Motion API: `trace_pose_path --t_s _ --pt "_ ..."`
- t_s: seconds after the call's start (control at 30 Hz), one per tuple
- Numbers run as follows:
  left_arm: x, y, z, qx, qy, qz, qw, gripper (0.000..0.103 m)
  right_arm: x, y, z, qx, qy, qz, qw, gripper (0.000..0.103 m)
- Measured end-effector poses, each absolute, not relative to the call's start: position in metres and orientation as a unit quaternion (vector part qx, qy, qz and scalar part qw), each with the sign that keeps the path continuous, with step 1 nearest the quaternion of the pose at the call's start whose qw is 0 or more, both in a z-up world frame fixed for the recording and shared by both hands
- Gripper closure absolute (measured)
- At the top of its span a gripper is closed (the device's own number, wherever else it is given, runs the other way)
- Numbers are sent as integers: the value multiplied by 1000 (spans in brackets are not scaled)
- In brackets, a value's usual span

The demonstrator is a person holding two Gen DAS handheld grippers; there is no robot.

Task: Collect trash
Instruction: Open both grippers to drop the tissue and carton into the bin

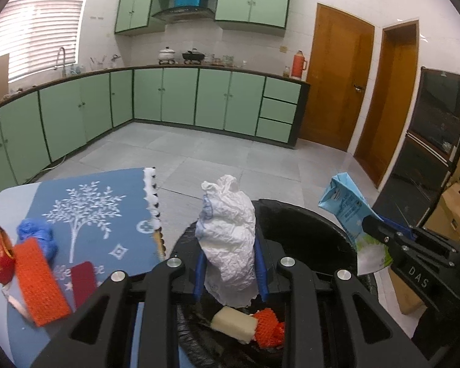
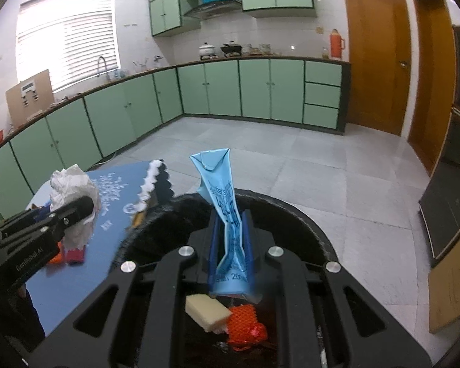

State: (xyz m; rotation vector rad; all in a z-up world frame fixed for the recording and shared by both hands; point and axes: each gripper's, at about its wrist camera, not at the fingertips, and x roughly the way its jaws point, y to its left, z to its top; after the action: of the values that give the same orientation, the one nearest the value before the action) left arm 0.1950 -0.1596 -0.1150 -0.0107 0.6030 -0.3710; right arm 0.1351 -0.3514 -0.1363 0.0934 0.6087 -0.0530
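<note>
My left gripper (image 1: 230, 254) is shut on a crumpled white paper wad (image 1: 230, 230), held upright over the black-bagged trash bin (image 1: 306, 214). My right gripper (image 2: 231, 233) is shut on a flattened light-blue carton (image 2: 220, 196), also above the bin (image 2: 306, 224). In the left wrist view the carton (image 1: 346, 211) shows at the right. The right wrist view has the paper wad (image 2: 73, 187) at the left. A pale block (image 2: 207, 309) and orange foam netting (image 2: 245, 325) lie inside the bin.
Left of the bin, a table with a blue tree-print cloth (image 1: 92, 214) carries a blue wad (image 1: 35, 236), an orange net piece (image 1: 40, 285), a red wrapper (image 1: 1, 260) and a dark red strip (image 1: 82, 282). A black cabinet (image 1: 435, 128) stands right; green cabinets line the far walls.
</note>
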Motion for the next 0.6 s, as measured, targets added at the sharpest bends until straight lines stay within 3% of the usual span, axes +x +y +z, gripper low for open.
trace_pose_path --t_s 0.23,0.3,0.37,0.43,0.47,0.57,0.6 --pt "205 -183 -132 2 314 -203 927 75 140 -366 -158 55 317 -44 946 89" --pt "207 -188 -138 -1 320 -216 923 65 142 -371 -162 59 318 -47 945 89" --pt "207 -191 -140 2 321 -221 921 44 145 -374 -167 59 326 -53 942 88" --pt "206 -190 -140 4 318 -225 921 38 146 -374 -170 58 330 -64 940 72" --pt "204 -187 -139 5 315 -224 922 36 145 -377 -172 60 329 -70 940 59" --pt "203 -174 -135 -2 311 -215 926 32 142 -380 -174 59 326 -85 940 40" --pt "201 -166 -132 -6 307 -205 929 31 140 -379 -174 58 323 -90 940 29"
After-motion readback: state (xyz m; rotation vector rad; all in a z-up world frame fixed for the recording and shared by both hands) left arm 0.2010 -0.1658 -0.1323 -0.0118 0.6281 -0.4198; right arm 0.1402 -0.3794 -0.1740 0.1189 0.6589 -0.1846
